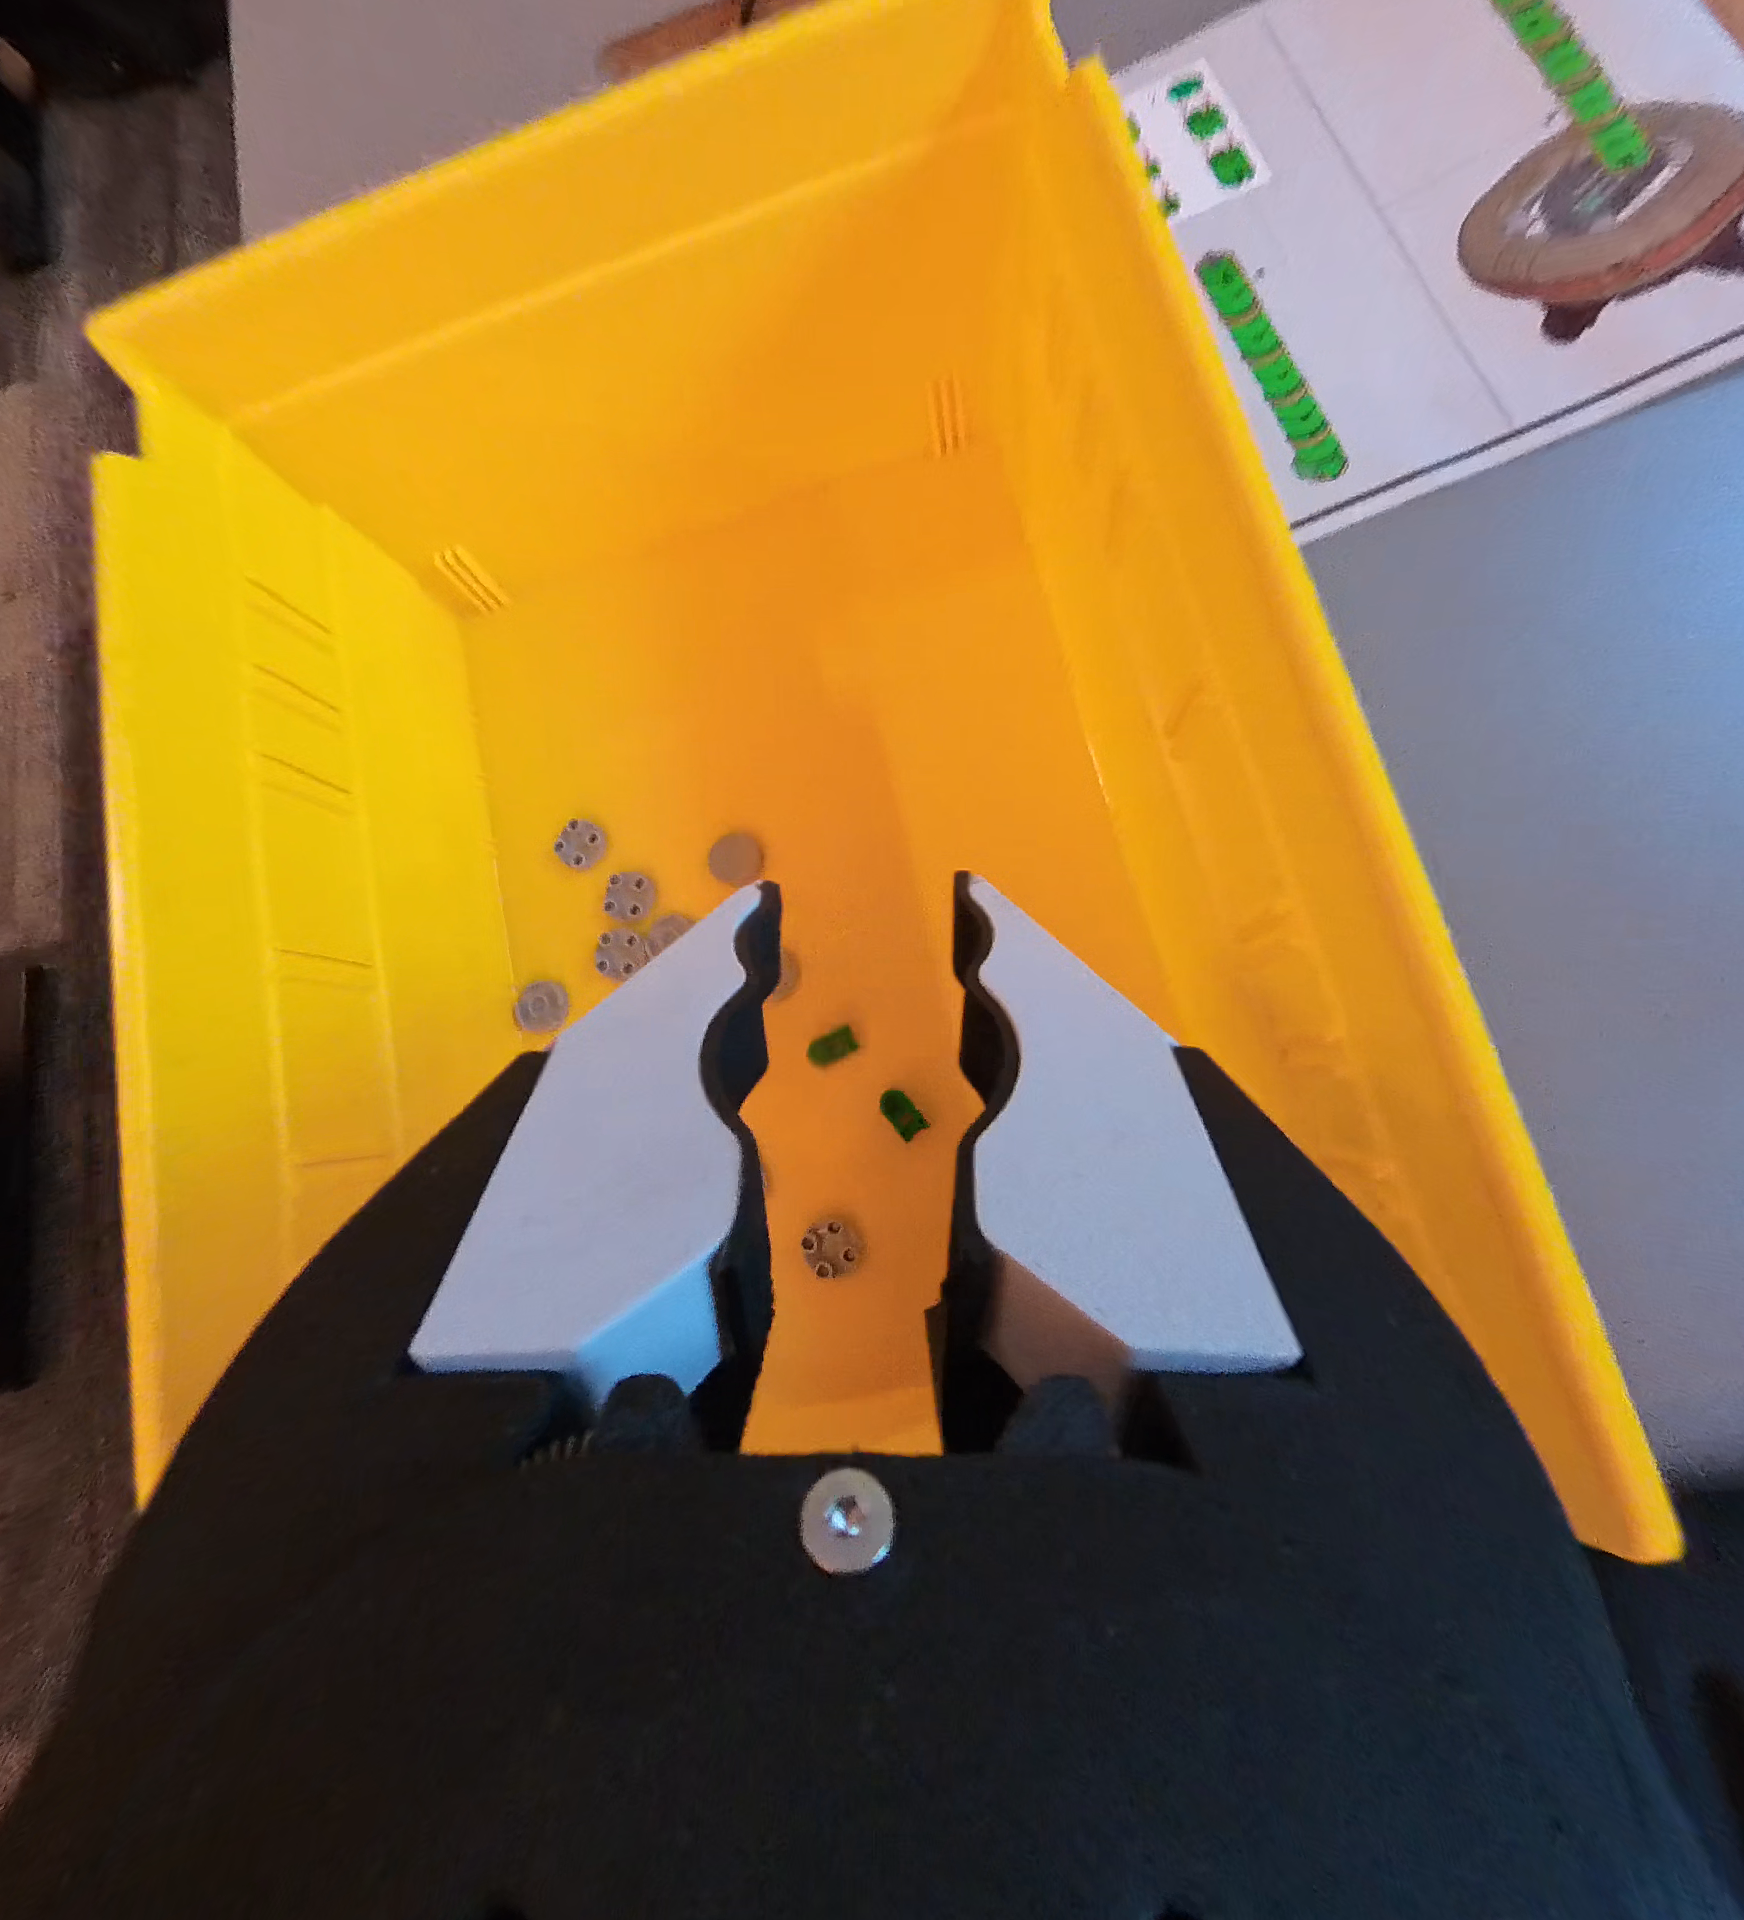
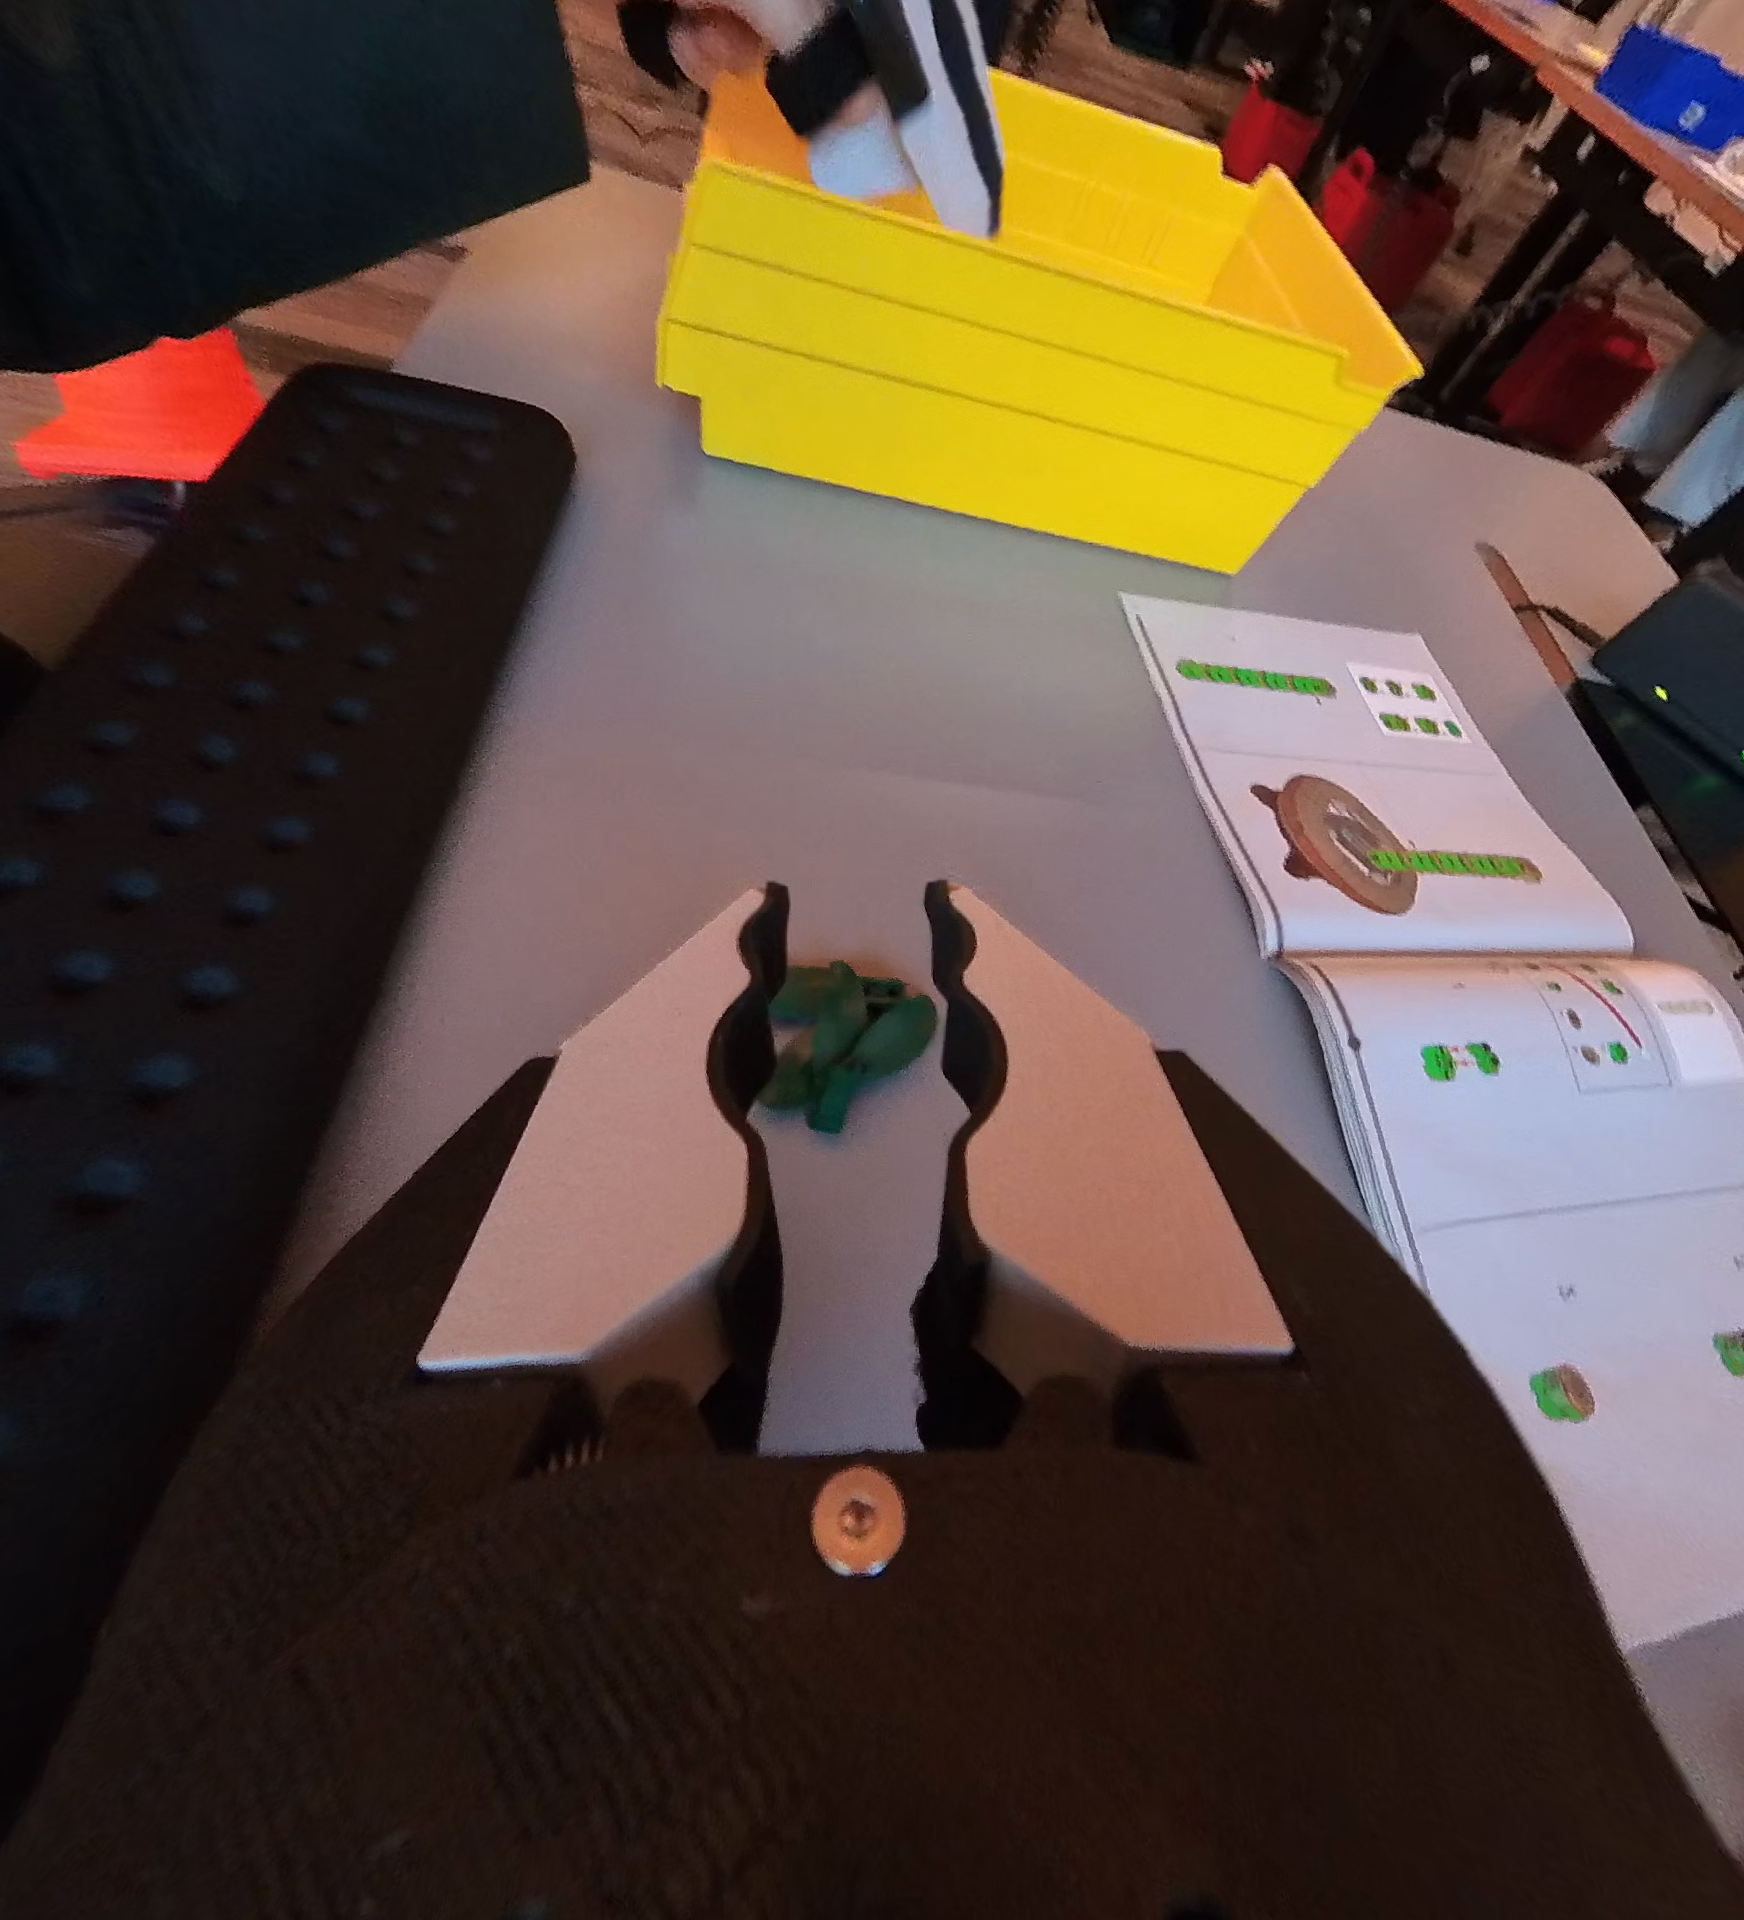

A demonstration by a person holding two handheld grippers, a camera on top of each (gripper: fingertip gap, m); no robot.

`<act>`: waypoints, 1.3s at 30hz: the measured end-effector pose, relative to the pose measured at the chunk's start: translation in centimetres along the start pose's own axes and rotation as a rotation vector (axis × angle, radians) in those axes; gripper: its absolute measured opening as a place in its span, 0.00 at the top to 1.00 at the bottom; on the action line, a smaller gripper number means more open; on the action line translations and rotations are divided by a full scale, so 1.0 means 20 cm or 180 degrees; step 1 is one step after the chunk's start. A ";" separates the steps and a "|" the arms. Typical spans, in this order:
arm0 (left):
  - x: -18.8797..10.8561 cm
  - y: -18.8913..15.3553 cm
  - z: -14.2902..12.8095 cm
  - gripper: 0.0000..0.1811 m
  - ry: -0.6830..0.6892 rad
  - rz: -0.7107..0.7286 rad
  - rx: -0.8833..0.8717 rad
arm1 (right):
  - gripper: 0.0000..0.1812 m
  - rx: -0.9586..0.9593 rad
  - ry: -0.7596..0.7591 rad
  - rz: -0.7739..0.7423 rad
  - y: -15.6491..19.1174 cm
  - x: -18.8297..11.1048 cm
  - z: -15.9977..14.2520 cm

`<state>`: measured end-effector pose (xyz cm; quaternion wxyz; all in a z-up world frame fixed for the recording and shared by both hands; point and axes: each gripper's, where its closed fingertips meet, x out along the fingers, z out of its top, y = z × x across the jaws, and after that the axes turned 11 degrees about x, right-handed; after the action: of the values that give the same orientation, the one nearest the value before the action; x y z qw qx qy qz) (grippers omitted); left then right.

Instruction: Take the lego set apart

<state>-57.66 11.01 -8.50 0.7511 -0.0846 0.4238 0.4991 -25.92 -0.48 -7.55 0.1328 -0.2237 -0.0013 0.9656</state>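
My left gripper (image 1: 865,883) is open and empty, pointing down into a yellow bin (image 1: 639,312). On the bin's floor lie several grey round lego pieces (image 1: 627,896) and two small green pieces (image 1: 832,1044). In the right wrist view the left gripper (image 2: 941,156) hangs over the same bin (image 2: 972,416), held by a hand. My right gripper (image 2: 854,890) is open, low over the grey table (image 2: 795,675). A cluster of green lego leaf pieces (image 2: 847,1039) lies on the table between its fingers, close to both.
An open instruction booklet (image 2: 1419,831) lies to the right of the right gripper; it also shows in the left wrist view (image 1: 1470,260). A black studded board (image 2: 172,779) lies to the left. An orange piece (image 2: 141,405) and a black box with green lights (image 2: 1720,707) sit at the table's edges. The gap from one gripper's tips to the other's is roughly 35 centimetres.
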 end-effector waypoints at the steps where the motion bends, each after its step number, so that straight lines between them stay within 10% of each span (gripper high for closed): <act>1: -0.02 0.00 0.02 0.80 -0.0067 0.0027 -0.0014 | 0.86 0.0042 0.0050 -0.0056 -0.02 0.00 -0.01; 5: -0.17 -0.15 0.18 0.79 -0.0509 -0.0041 0.0002 | 0.85 0.0196 0.0264 -0.0410 -0.14 -0.03 -0.08; 10: -0.30 -0.82 0.43 0.80 -0.1131 -0.0912 0.0494 | 0.84 0.0659 0.0375 -0.0193 -0.15 -0.04 -0.14; 20: -0.08 -1.62 0.35 0.87 -0.0741 -0.2177 0.0894 | 0.90 0.0499 0.1125 0.0323 0.06 0.07 -0.32; 32: 0.05 -1.79 0.31 0.92 -0.0410 -0.1771 0.1345 | 0.90 0.0549 0.1096 0.0198 0.00 0.03 -0.32; 39: -0.03 -1.56 0.36 0.98 -0.0522 -0.1263 0.1384 | 0.90 0.0544 0.1033 0.0134 -0.02 0.01 -0.30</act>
<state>-28.16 -0.62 -12.67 0.8661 0.0377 0.4339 0.2454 -23.32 -0.39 -13.03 0.1296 -0.3645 0.1068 0.9159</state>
